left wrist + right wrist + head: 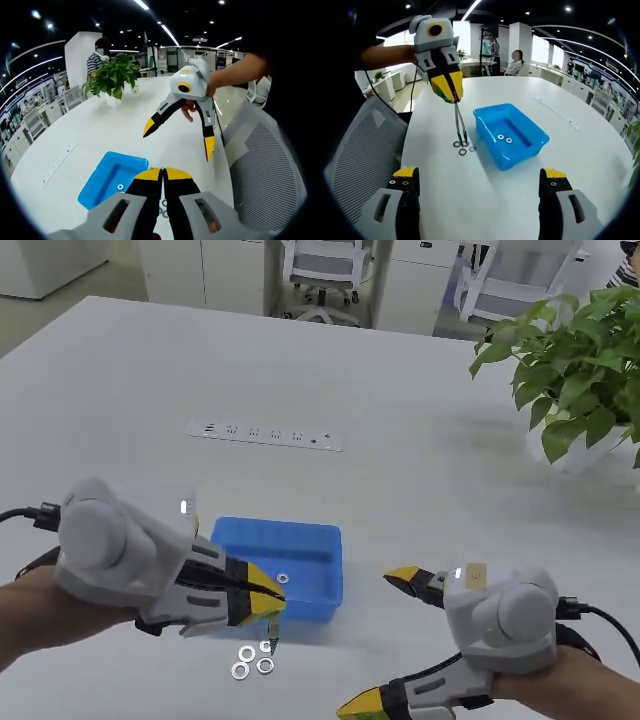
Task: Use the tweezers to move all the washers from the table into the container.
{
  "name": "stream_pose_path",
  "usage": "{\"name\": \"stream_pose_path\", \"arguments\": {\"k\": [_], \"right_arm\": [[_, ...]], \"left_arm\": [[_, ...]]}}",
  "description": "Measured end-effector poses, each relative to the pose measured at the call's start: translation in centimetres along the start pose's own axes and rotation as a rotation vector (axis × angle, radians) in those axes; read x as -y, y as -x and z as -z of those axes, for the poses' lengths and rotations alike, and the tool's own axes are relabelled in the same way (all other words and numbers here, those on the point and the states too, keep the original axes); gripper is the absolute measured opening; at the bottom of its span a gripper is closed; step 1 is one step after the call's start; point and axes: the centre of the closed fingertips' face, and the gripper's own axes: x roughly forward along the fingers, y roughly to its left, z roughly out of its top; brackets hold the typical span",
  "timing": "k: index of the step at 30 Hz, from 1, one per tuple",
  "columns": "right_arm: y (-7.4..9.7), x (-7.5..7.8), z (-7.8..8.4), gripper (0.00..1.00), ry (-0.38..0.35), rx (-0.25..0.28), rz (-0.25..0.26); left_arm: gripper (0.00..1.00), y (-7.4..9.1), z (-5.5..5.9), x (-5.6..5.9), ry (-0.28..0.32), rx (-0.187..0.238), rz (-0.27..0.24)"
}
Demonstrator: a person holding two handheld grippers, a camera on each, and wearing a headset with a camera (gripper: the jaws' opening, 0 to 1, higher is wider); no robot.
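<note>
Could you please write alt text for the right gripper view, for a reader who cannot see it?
The left hand-held gripper, shut on thin metal tweezers, points their tips down at a few metal washers on the white table, beside a blue rectangular plastic container holding two more washers. The right hand-held gripper has its yellow-tipped jaws open at the bottom.

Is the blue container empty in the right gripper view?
No, two washers lie on the floor of the blue container.
</note>
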Motion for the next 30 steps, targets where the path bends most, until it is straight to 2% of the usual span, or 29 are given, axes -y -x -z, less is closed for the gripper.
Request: {"name": "stream_pose_path", "arguments": {"k": [19, 24, 30], "right_arm": [[-0.3, -0.7, 0.6, 1.0, -0.002, -0.023, -0.014], [-0.5, -1.0, 0.6, 0.99, 0.0, -0.023, -0.026], [-0.9, -1.7, 0.2, 0.93, 0.021, -0.011, -0.062]], "left_arm": [[0.05, -0.5, 2.0, 0.7, 0.027, -0.021, 0.016], [0.05, -0.5, 1.9, 0.8, 0.031, -0.003, 0.012], [0.05, -0.5, 1.9, 0.9, 0.021, -0.007, 0.02]]}}
